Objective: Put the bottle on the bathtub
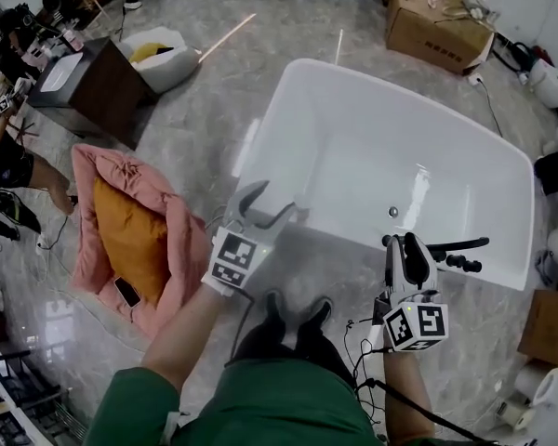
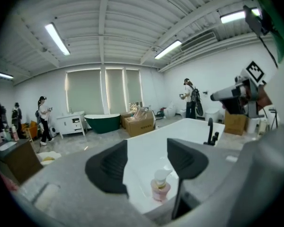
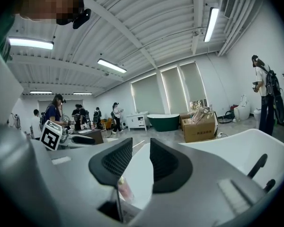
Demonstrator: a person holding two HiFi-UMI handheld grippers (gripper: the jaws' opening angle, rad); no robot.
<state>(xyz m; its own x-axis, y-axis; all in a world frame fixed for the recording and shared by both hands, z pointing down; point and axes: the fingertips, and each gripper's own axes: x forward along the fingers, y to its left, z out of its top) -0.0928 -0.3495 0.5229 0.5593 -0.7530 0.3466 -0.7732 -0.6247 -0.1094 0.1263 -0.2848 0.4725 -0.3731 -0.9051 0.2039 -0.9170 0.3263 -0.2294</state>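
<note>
Through my left gripper (image 1: 268,204), whose jaws stand wide apart and grip nothing, I see a small pink plastic bottle with a white pump top (image 2: 160,187). It stands upright and free at the near corner of the long white glossy bathtub (image 1: 288,74). I cannot tell whether it is on the rim or just inside.

My right gripper (image 1: 402,249) hangs near the black tap (image 1: 451,249), its jaws empty with a narrow gap between them.

I judge the bottle is as good as placed. To finish well, I would draw the left gripper straight back with the jaws wide, so no pad clips the pump.

The print on the brown cardboard box (image 1: 437,26) and the bottle's label are too small to read.
</note>
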